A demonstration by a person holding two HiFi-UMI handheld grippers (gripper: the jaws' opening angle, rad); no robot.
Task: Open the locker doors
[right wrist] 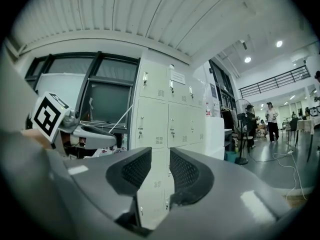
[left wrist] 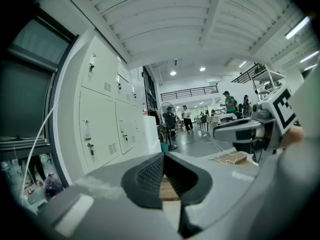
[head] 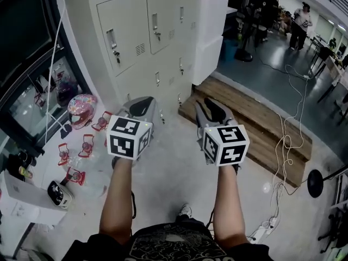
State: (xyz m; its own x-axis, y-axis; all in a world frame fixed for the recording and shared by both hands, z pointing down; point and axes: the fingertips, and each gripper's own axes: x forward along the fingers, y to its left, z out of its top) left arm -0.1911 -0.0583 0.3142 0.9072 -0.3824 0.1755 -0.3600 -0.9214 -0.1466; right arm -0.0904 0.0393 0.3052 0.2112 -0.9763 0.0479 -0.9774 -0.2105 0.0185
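A bank of pale grey lockers (head: 130, 34) stands ahead of me with every door closed, each with a small handle and lock (head: 115, 52). The lockers also show in the left gripper view (left wrist: 100, 129) and the right gripper view (right wrist: 170, 119). My left gripper (head: 142, 104) hangs in the air short of the lockers, its jaw tips touching and nothing between them (left wrist: 163, 156). My right gripper (head: 210, 107) is held level with it and is open, a narrow empty gap between its pads (right wrist: 160, 159). Neither gripper touches a door.
A wooden platform (head: 255, 118) lies on the floor to the right. White blocks (head: 209, 37) are stacked beside the lockers. A pink helmet (head: 81, 109) and small red items (head: 87, 144) lie at the left. Cables (head: 283, 145) trail right. People (head: 300, 23) stand far back.
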